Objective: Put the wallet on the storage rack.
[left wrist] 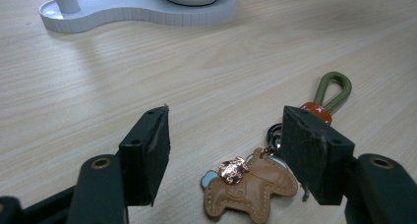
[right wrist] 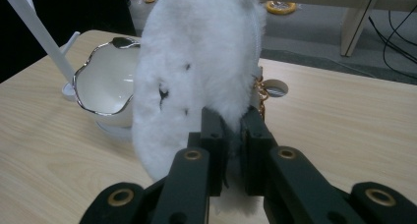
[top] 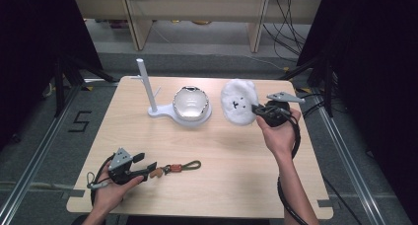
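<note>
A fluffy white plush (top: 238, 101) with a small black face is held upright above the table's right side, and my right gripper (top: 257, 109) is shut on its lower edge. In the right gripper view the two black jaws pinch the white fur (right wrist: 196, 71), with a gold chain (right wrist: 259, 94) hanging behind it. My left gripper (top: 149, 168) rests at the front left, open. A keychain (top: 177, 167) with a brown leather horse charm (left wrist: 251, 187), an orange bead and a green cord loop (left wrist: 334, 89) lies on the table, the horse charm between the open pads (left wrist: 147, 153) without being squeezed.
A white stand with an upright post (top: 146, 87) and a silver-rimmed white bowl (top: 191, 103) sits at the table's far middle. The wooden table (top: 222, 151) has bare room in its centre and front right. A round cable hole (right wrist: 275, 89) lies behind the plush.
</note>
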A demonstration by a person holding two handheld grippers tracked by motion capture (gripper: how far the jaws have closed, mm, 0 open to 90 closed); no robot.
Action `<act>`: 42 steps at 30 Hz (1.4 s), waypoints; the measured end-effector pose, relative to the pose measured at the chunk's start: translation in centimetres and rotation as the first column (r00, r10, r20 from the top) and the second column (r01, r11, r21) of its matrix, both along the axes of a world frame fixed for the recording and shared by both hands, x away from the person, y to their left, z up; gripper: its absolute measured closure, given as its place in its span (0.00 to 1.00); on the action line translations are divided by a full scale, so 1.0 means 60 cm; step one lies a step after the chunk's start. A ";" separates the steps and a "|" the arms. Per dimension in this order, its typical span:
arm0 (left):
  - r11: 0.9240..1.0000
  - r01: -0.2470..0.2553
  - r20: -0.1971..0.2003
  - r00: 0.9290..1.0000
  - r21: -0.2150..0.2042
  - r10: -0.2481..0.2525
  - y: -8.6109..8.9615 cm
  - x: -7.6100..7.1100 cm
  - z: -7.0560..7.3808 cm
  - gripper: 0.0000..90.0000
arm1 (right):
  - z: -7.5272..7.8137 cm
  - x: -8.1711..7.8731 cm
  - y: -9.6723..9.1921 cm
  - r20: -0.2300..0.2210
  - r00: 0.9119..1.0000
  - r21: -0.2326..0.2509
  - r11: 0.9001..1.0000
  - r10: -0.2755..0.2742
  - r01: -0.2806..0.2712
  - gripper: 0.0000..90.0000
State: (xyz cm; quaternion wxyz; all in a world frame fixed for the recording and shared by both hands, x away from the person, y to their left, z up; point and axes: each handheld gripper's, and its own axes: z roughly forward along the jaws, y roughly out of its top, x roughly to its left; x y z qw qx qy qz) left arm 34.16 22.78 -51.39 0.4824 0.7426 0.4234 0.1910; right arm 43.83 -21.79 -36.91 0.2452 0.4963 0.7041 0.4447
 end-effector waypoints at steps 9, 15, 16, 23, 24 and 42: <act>1.000 0.000 0.003 1.000 -0.008 0.000 0.001 0.000 -0.001 0.39 | 0.006 0.011 0.015 0.013 1.000 0.011 1.000 0.002 -0.003 0.93; 1.000 -0.006 0.003 1.000 -0.009 0.006 0.001 0.000 0.000 0.39 | 0.007 0.016 0.022 0.017 1.000 0.024 1.000 0.002 -0.003 0.93; 1.000 -0.007 0.003 1.000 -0.009 0.007 0.001 0.000 0.000 0.40 | 0.007 0.018 0.022 0.025 1.000 0.012 1.000 0.011 -0.011 0.93; 1.000 -0.008 0.003 1.000 -0.008 0.008 0.001 -0.001 0.000 0.39 | 0.009 0.024 0.034 0.027 1.000 0.031 1.000 0.003 -0.004 0.93; 1.000 -0.009 0.003 1.000 -0.008 0.009 0.002 -0.001 0.000 0.39 | 0.010 0.026 0.037 0.029 1.000 0.030 1.000 -0.003 0.002 0.93; 1.000 -0.007 0.004 1.000 -0.007 0.007 0.003 -0.001 0.000 0.39 | 0.009 0.047 0.063 0.041 0.999 0.040 0.999 0.014 -0.016 0.93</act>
